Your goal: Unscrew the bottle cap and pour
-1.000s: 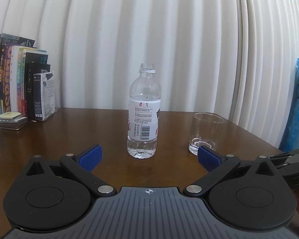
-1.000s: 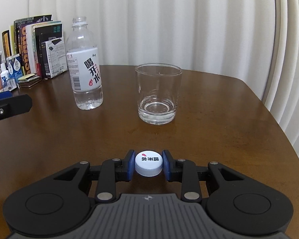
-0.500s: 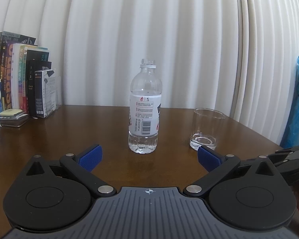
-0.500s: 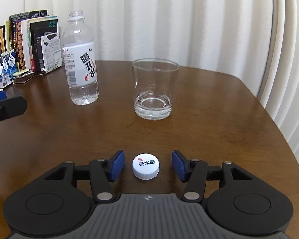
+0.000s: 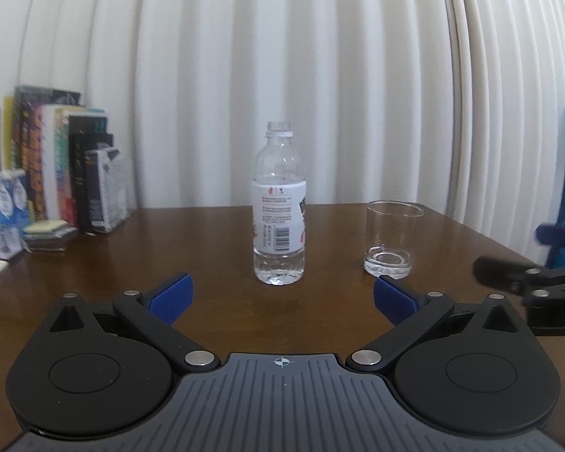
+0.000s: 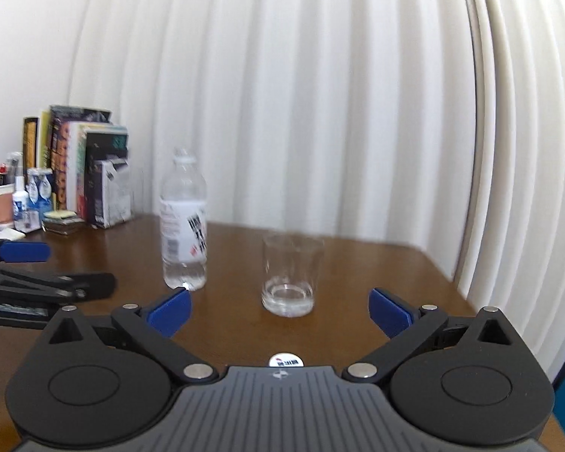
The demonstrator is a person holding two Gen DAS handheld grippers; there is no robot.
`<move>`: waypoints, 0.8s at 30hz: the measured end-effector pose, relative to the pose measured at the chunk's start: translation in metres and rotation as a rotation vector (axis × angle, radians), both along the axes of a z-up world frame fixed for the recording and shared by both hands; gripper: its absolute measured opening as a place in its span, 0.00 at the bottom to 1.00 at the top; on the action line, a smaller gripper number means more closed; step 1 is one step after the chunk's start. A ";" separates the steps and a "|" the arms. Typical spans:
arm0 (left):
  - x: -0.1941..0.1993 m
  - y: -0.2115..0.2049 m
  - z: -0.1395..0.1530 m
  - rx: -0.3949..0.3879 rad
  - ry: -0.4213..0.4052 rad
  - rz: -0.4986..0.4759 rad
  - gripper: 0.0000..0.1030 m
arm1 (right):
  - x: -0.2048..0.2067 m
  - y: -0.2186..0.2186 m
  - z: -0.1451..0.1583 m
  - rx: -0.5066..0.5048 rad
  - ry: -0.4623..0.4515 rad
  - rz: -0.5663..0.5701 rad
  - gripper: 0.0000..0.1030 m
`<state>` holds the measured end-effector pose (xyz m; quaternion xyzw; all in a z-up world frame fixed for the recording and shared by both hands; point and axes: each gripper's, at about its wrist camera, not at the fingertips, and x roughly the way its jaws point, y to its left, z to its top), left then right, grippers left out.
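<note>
The cap (image 6: 285, 361) has been released onto the table (image 6: 376, 263); both grippers (image 5: 280, 297) (image 6: 278, 310) are spread wide, the bottle (image 5: 278, 211) left uncapped.

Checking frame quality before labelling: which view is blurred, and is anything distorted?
Right wrist view: motion-blurred, bottle and glass smeared. Left wrist view: sharper, bottle label barcode distinct, books soft. Both: fisheye bows the curtain folds.

Uncapped bottle (image 5: 278, 211) upright beside glass (image 5: 390, 243); white cap (image 6: 284, 361) on table.
</note>
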<state>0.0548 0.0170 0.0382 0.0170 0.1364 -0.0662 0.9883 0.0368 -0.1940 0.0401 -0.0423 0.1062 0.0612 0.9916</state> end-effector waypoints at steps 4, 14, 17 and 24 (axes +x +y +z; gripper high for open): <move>-0.019 -0.003 -0.002 -0.017 -0.008 0.006 1.00 | -0.023 0.000 0.000 0.029 -0.061 -0.013 1.00; -0.059 -0.018 -0.016 0.018 -0.089 0.020 1.00 | -0.058 -0.016 -0.026 0.116 -0.195 -0.088 1.00; -0.062 -0.020 -0.020 0.019 -0.103 0.025 1.00 | -0.065 -0.014 -0.036 0.094 -0.256 -0.097 1.00; -0.057 -0.022 -0.033 0.005 -0.105 0.031 1.00 | -0.068 -0.014 -0.048 0.092 -0.309 -0.075 1.00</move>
